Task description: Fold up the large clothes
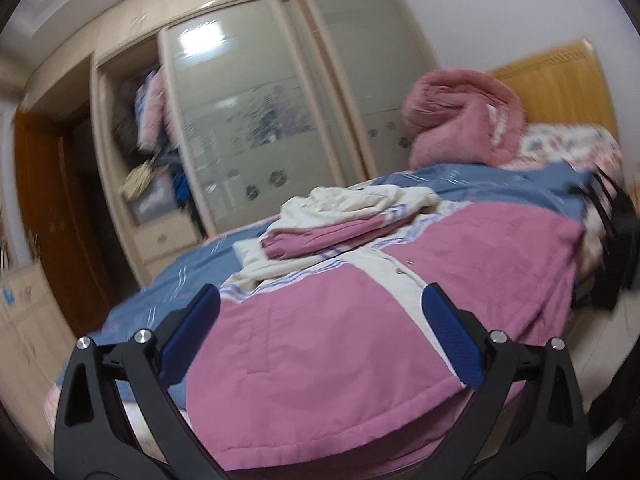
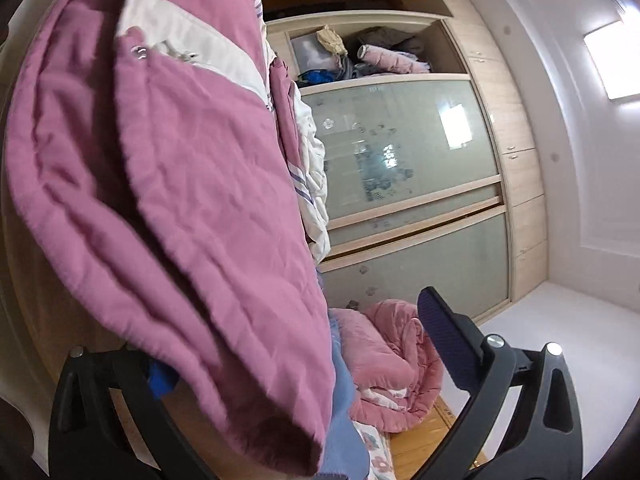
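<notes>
Our left gripper [image 1: 320, 312] stood wide apart, the pink jacket [image 1: 360, 340] lying between its fingers on the bed [image 1: 160, 292]. Our right gripper [image 2: 296, 364] was spread wide too, jacket cloth draped over one finger.

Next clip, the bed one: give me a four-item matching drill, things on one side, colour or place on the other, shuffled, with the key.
Things:
1. jacket
2. blanket
3. headboard
4. bedsheet

Descriptions:
A. blue, spread under the clothes
B. yellow wood, at the far end of the bed
C. pink with a white front strip, lying nearest the left gripper
D. fluffy pink, bundled near the head of the bed

Pairs: 1-C, 2-D, 3-B, 4-A
</notes>
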